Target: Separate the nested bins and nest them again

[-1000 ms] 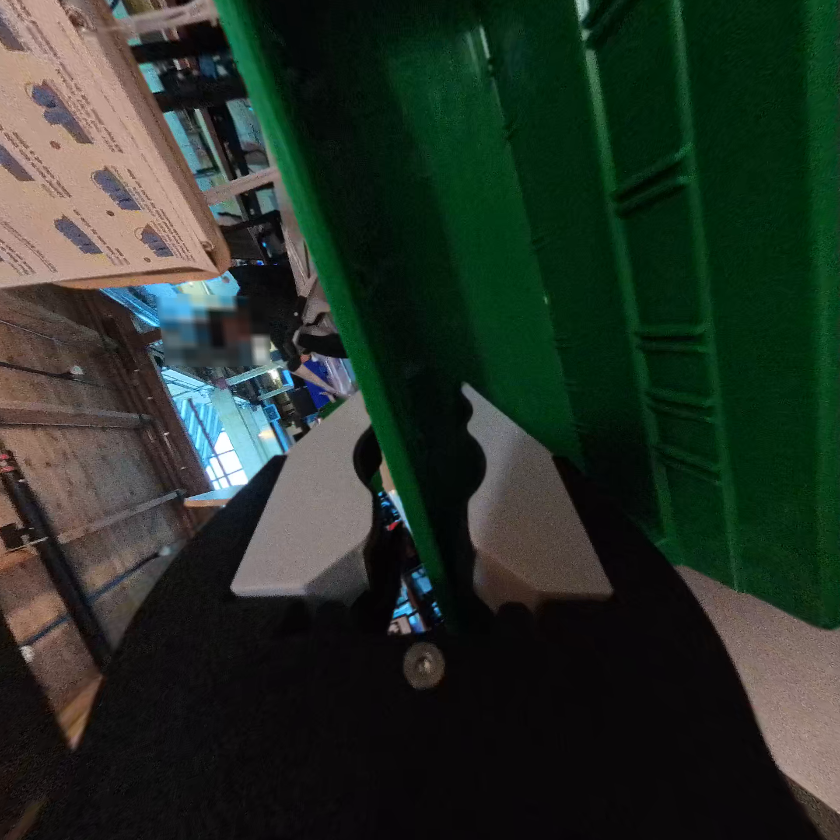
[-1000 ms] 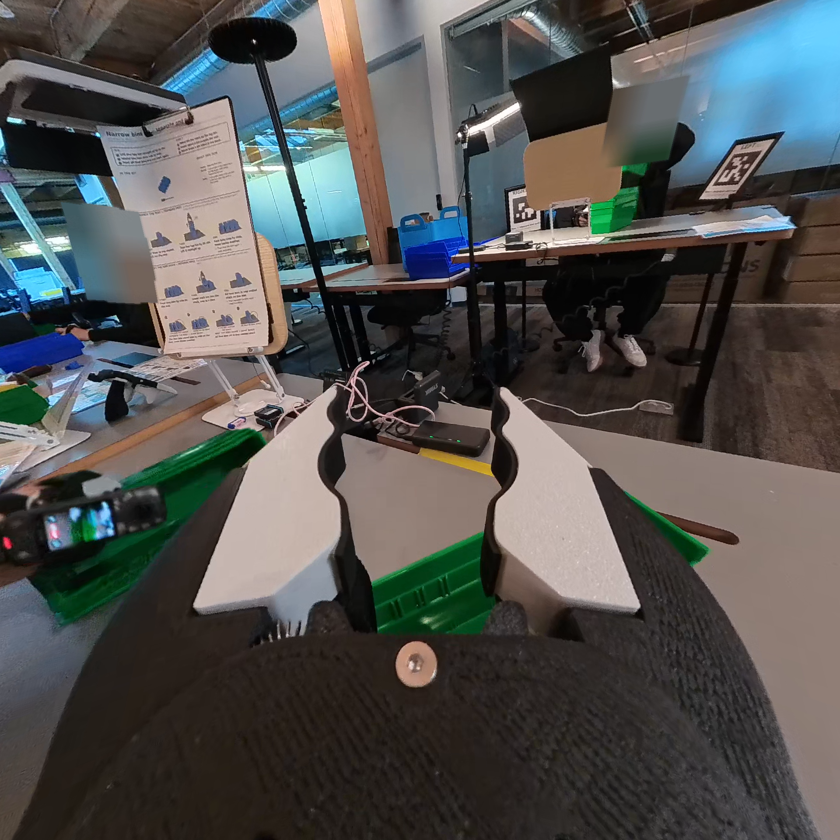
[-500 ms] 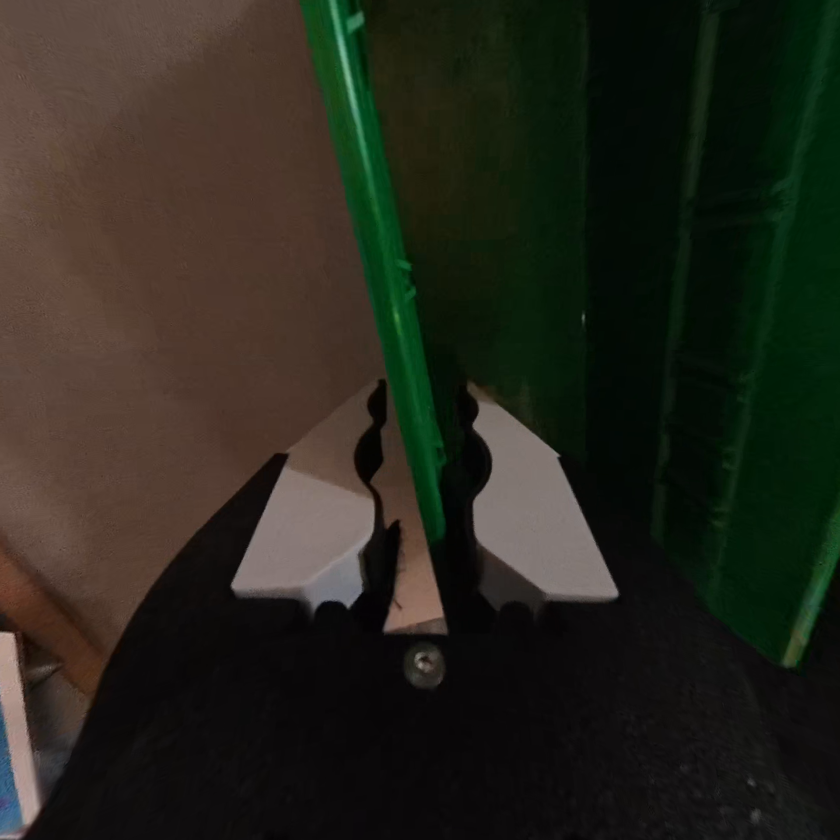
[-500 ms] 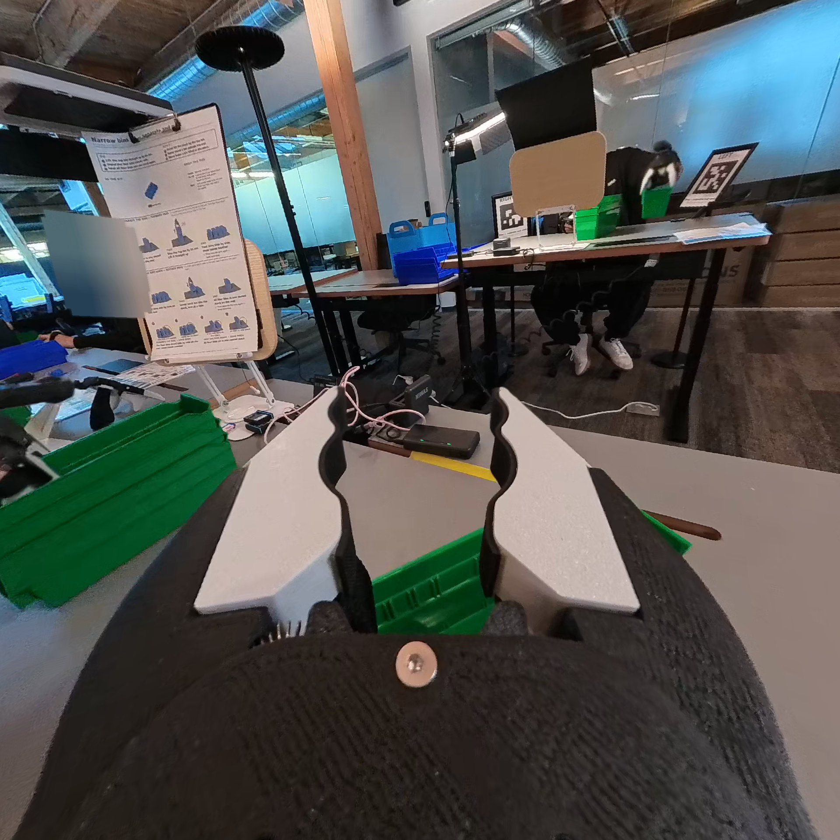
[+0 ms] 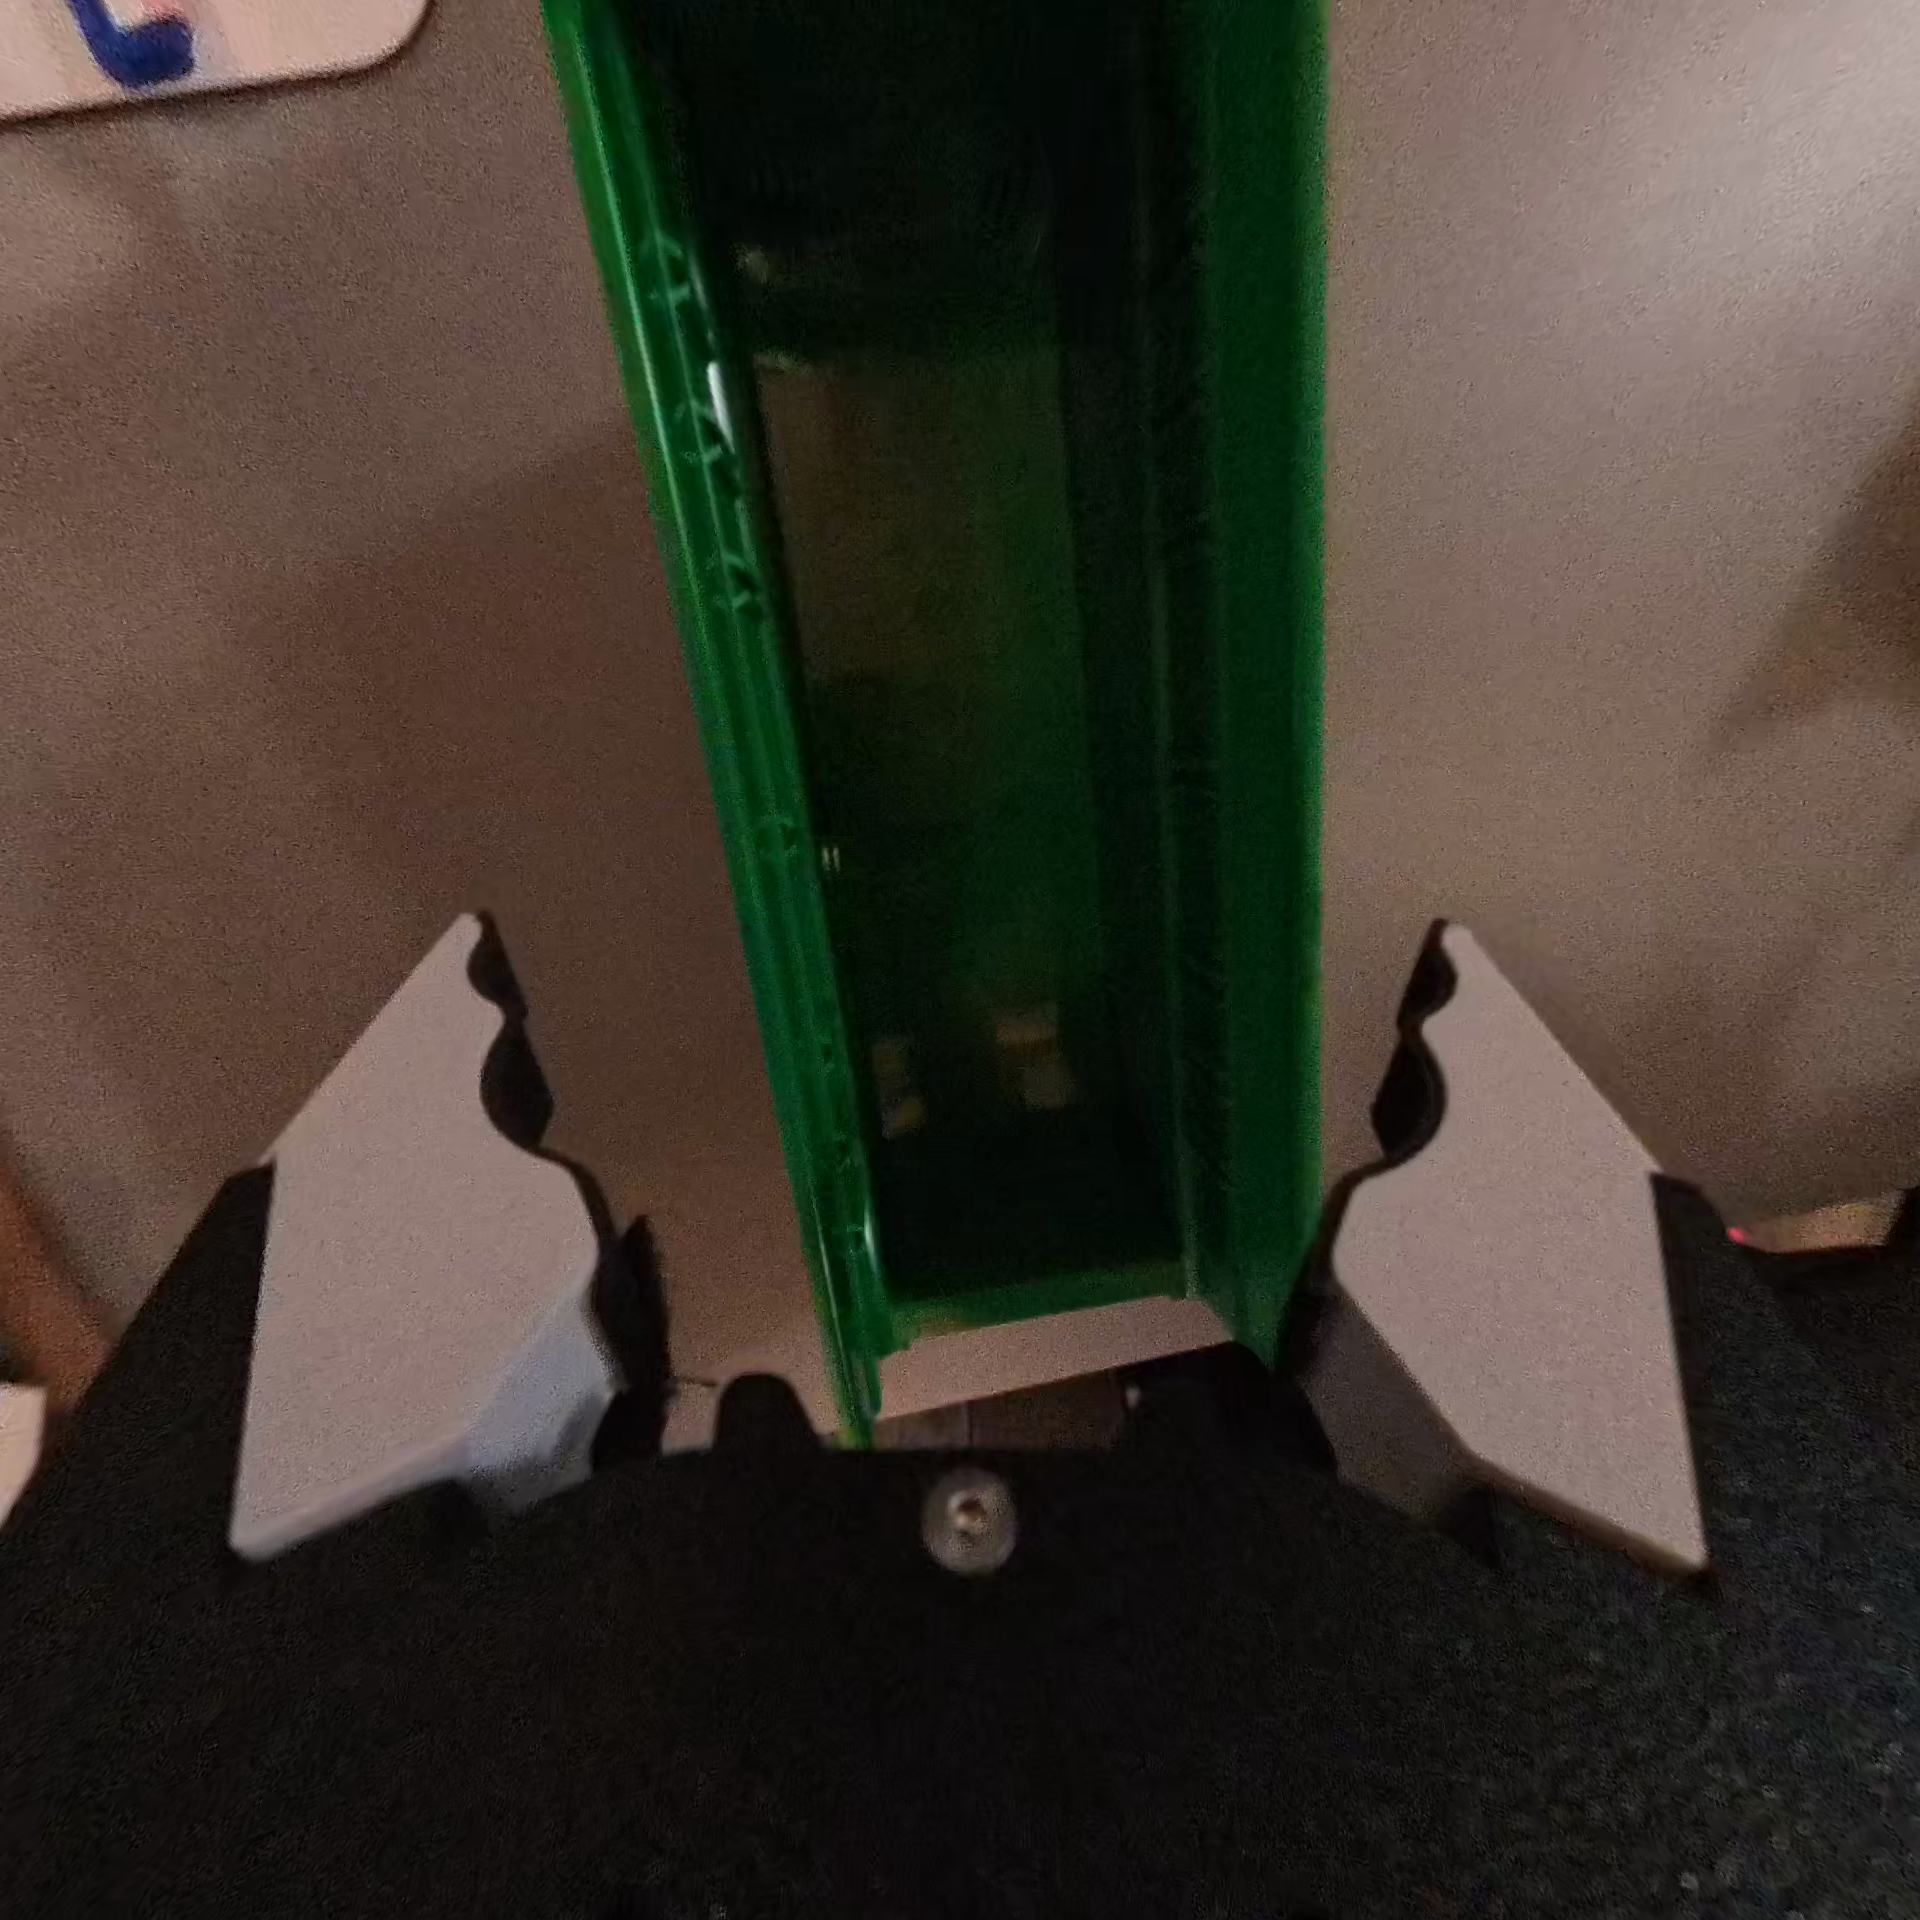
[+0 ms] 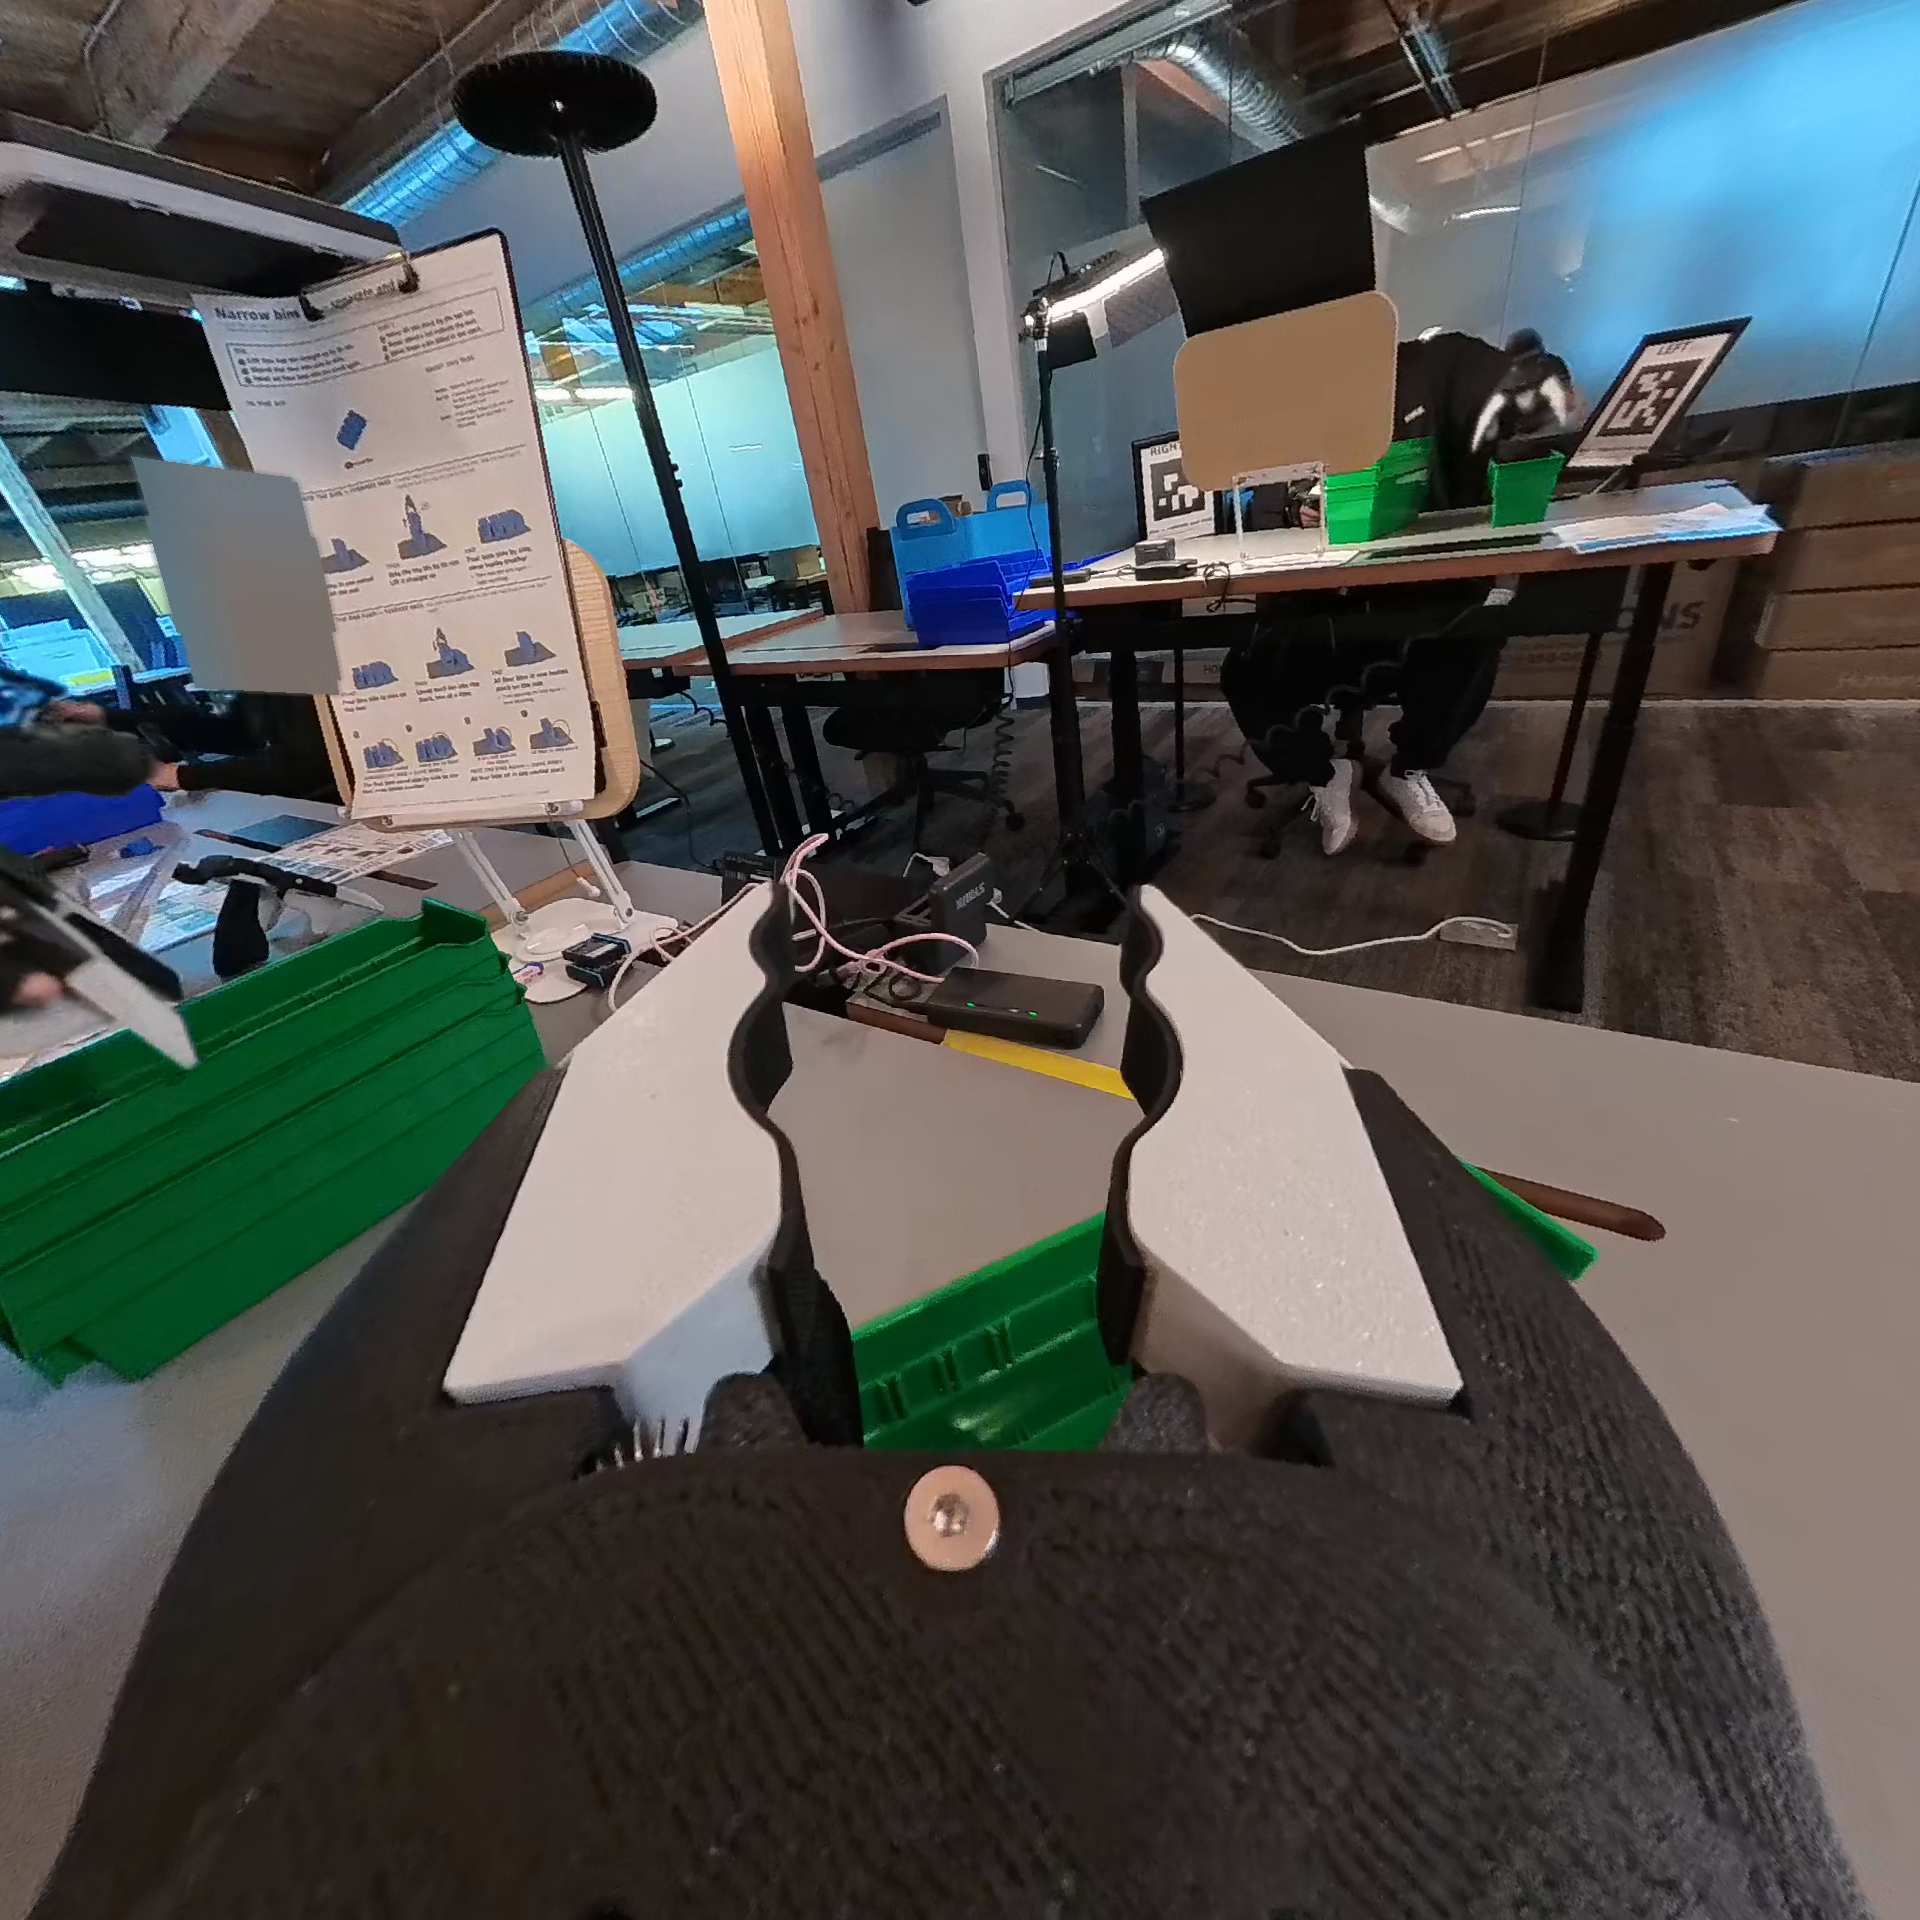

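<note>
Two green bins are in sight, well apart from each other on the grey table (image 6: 1714, 1164). The first, a long narrow green bin (image 5: 1039, 727), lies on the table directly in front of the left gripper (image 5: 961, 935), with its open top toward the camera so that its dark inside shows. The fingers of the left gripper are spread wide, one on each side of the near end of this bin; the right finger (image 5: 1507, 1247) is just beside the bin's wall, and I cannot tell if it touches. The left finger stands clear of the bin.

In the right wrist view, this same bin (image 6: 260, 1122) lies at the left on the table, and a part of the left gripper (image 6: 94, 977) shows above its near end. The second green bin (image 6: 987, 1351) lies low under the right gripper (image 6: 951, 1039). The right gripper has its fingers apart and grips nothing; the bin is seen between them near their base. Behind the gripper, a black device (image 6: 1013, 1008) with cables rests on the table, and a clipboard with an instruction sheet (image 6: 416, 540) stands at the left.
</note>
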Demonstrator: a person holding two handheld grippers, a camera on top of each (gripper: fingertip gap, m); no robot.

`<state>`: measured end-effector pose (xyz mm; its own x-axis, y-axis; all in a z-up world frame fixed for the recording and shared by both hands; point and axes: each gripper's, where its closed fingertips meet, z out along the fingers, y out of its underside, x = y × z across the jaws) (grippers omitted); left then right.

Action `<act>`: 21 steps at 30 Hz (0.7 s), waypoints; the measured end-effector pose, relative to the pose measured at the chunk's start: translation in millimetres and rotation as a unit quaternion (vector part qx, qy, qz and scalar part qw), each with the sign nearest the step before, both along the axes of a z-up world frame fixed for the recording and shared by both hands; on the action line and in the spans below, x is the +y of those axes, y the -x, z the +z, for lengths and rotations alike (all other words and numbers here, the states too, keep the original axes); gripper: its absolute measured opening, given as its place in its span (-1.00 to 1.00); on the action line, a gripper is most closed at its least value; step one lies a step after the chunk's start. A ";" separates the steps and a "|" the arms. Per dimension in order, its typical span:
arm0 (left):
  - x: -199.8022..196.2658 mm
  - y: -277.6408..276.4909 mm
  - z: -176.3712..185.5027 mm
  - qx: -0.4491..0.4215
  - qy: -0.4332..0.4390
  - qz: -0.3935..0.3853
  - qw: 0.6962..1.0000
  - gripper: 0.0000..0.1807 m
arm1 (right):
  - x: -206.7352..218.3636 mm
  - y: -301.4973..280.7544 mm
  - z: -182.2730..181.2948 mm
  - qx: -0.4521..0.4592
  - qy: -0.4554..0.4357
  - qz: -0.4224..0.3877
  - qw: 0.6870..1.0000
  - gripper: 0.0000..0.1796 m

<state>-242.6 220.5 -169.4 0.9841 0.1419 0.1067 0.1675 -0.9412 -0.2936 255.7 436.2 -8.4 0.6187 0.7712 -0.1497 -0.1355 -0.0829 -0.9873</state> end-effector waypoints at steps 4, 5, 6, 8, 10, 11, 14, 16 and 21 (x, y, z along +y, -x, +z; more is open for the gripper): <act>4.7 -13.9 -29.6 -0.015 0.086 0.029 0.996 0.74 | -1.9 3.3 -0.6 -0.003 0.000 0.007 1.000 -0.30; 9.6 -17.3 -29.8 -0.027 0.083 0.031 0.996 0.58 | -2.3 3.8 -0.7 -0.003 0.000 0.009 1.000 -0.30; 10.6 -11.2 -27.6 -0.011 0.083 0.042 0.996 0.36 | -2.7 4.3 -0.9 -0.003 0.000 0.010 1.000 -0.30; 13.4 -9.3 -23.9 -0.011 0.076 0.055 0.996 0.24 | -3.6 5.0 -0.4 -0.003 -0.001 0.013 1.000 -0.30; 12.2 -8.9 -22.0 -0.017 0.079 0.069 0.994 0.18 | -3.9 5.0 0.7 -0.001 -0.002 0.014 1.000 -0.30; 10.8 -7.8 -21.3 -0.019 0.082 0.073 0.994 0.16 | -4.0 5.2 0.8 -0.001 -0.002 0.014 1.000 -0.30; 6.9 -3.4 -19.8 -0.019 0.089 0.085 0.992 0.11 | -2.8 5.1 -0.4 -0.002 0.000 0.014 1.000 -0.30; 3.2 0.6 -17.6 -0.017 0.089 0.095 0.991 0.10 | -2.4 4.9 -0.9 -0.002 0.002 0.014 1.000 -0.30; -1.5 13.1 -2.5 0.014 0.068 0.096 0.993 0.08 | -2.9 4.5 -0.2 -0.002 0.000 0.012 1.000 -0.30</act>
